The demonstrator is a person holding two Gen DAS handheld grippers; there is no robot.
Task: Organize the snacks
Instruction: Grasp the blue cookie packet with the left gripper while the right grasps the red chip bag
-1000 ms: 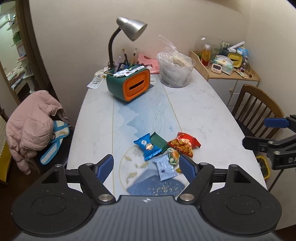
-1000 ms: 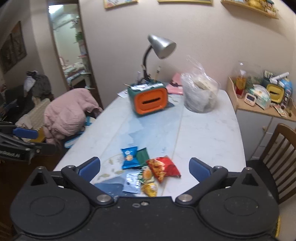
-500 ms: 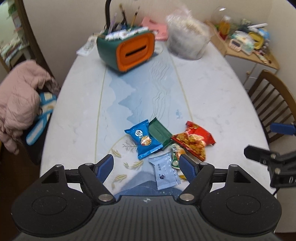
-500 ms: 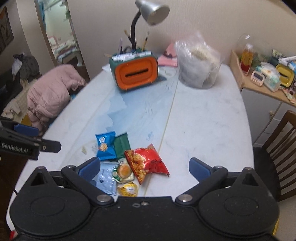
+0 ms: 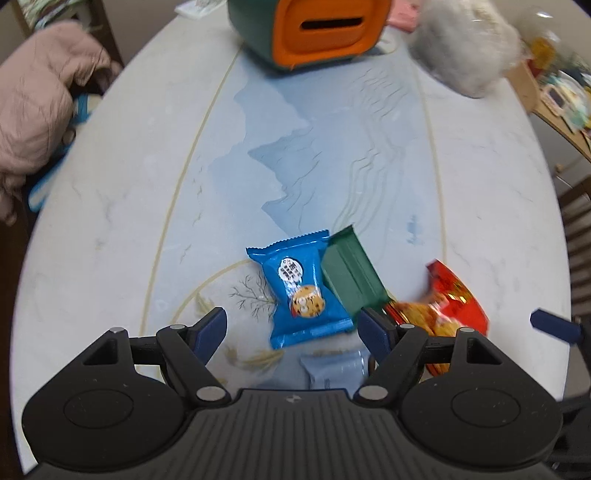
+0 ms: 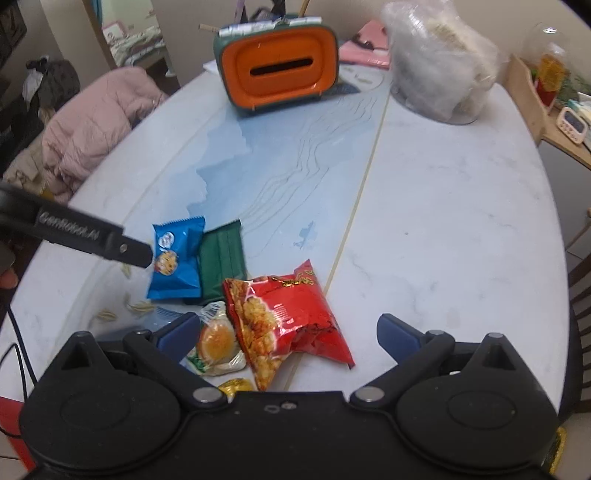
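A pile of snacks lies near the front of the table. A blue cookie packet lies beside a dark green packet, with a red chip bag to their right. A pale blue packet lies under my left gripper. A small orange-printed packet and a gold-wrapped piece lie by the red bag. My left gripper is open just above the blue cookie packet. My right gripper is open above the red chip bag.
An orange and green box with a slot stands at the table's far end, next to a clear plastic bag. A pink jacket hangs over a chair on the left. A wooden side shelf stands on the right.
Both grippers have moved forward and down toward the snack pile. The left one now hovers over the blue packet and the right one over the red bag. Both stay open.
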